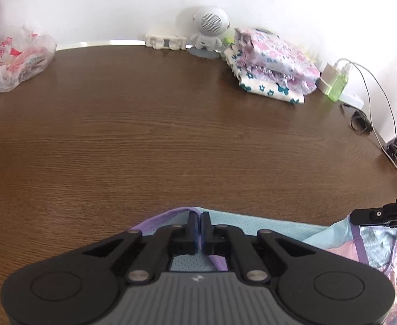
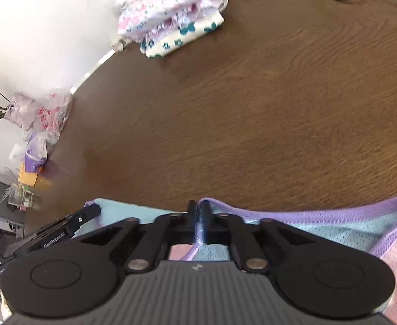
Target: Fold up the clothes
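item: garment [image 1: 279, 230], pale blue mesh with purple binding and a pink panel. it lies at the near edge of the desk [image 1: 171, 135], at six o'clock in both wrist views, and much of it is hidden under our tools.

item: left gripper [image 1: 200, 220]. its jaws are pressed together on the purple-bound edge of the garment, with a sliver of cloth showing between them. we judge this a pinch on the hem, taken so the edge can be lifted and carried over.

item: right gripper [image 2: 199, 211]. its jaws are likewise closed on the purple binding, where blue meets pink. from the left wrist view its black tip shows at three o'clock; from the right wrist view the left tool shows at nine o'clock. so we hold the same edge at two points apart, which we judge keeps the cloth taut and square for a fold.

pose: both tools tilt steeply down toward the desk and point away from us across the open wood. the right wrist view is canted, so we take that wrist to be rolled.

item: folded stack [image 1: 271, 65] of floral cloth, at one o'clock in the left wrist view, far side of the desk, well apart from the garment. we judge it the pile of finished pieces.

item: plastic bag [image 1: 19, 59], at ten o'clock, far left edge.

item: white speaker figure [image 1: 210, 29], at twelve o'clock against the wall.

stage, as we judge it: grasp made, fold not yet carried over.
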A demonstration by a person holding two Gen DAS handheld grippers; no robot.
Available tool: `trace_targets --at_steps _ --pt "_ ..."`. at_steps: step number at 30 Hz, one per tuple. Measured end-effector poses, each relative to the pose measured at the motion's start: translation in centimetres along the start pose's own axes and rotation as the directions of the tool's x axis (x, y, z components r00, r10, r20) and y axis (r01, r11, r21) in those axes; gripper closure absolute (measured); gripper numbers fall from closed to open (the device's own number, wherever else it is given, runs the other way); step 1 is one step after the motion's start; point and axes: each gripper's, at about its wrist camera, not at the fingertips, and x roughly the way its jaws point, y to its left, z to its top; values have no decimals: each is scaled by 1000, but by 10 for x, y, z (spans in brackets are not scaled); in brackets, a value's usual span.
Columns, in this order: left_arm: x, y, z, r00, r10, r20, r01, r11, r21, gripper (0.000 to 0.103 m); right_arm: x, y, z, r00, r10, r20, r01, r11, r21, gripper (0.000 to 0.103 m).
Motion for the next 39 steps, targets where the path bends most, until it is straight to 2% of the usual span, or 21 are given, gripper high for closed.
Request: trace_targets --at_steps 5,9,12,14,18,21,22,24,26,27,29,31,35,36,37,39 --pt "-3 9 1 999 -3 43 6 998 -69 102 -15 4 0 996 43 84 -36 996 -86 102" --pt "4 14 -2 999 -8 35 11 994 -105 102 -5 3 -2 1000 -11 20 14 991 -131 102" --pt "5 15 -4 999 -9 37 13 994 -111 102 -1 -1 -3 1000 -19 23 22 990 -137 101" --pt "5 14 -4 999 -13 35 17 995 -103 101 0 -7 0 1000 11 -4 -11 996 -93 98" --pt "2 14 -4 999 -28 33 31 994 -102 101 -9 -12 4 998 63 -17 -63 998 -18 79" --pt "1 16 -4 999 -33 34 36 994 -105 101 -15 -9 5 998 58 10 -58 998 -26 77" --pt "1 16 -4 999 -32 32 36 994 -105 101 -19 -6 5 999 36 23 -35 997 -65 77" --pt "1 16 -5 999 -33 26 36 994 -102 100 -26 8 4 995 -59 79 74 974 -213 78" --pt "0 17 -6 999 -37 22 39 995 -95 100 -28 21 -1 979 -152 138 194 904 -380 78" --pt "0 16 -6 999 -37 22 39 995 -90 100 -27 24 -2 974 -174 143 220 870 -441 78" --pt "0 16 -5 999 -37 23 39 995 -88 100 -20 28 -1 980 -175 99 201 829 -522 78" --pt "1 15 -5 999 -41 22 42 995 -88 99 -13 30 2 984 -161 71 173 813 -556 78" --pt "3 12 -5 999 -35 26 38 996 -87 99 1 33 6 990 -141 9 120 808 -577 79" --pt "3 12 -5 999 -32 30 35 995 -92 101 4 34 5 991 -134 -13 102 808 -581 93" --pt "3 13 -6 999 -19 38 23 995 -101 102 3 36 1 991 -131 -14 96 790 -606 102" --pt "3 14 -6 999 6 54 0 993 -121 103 -3 41 -7 989 -143 45 137 736 -663 102"
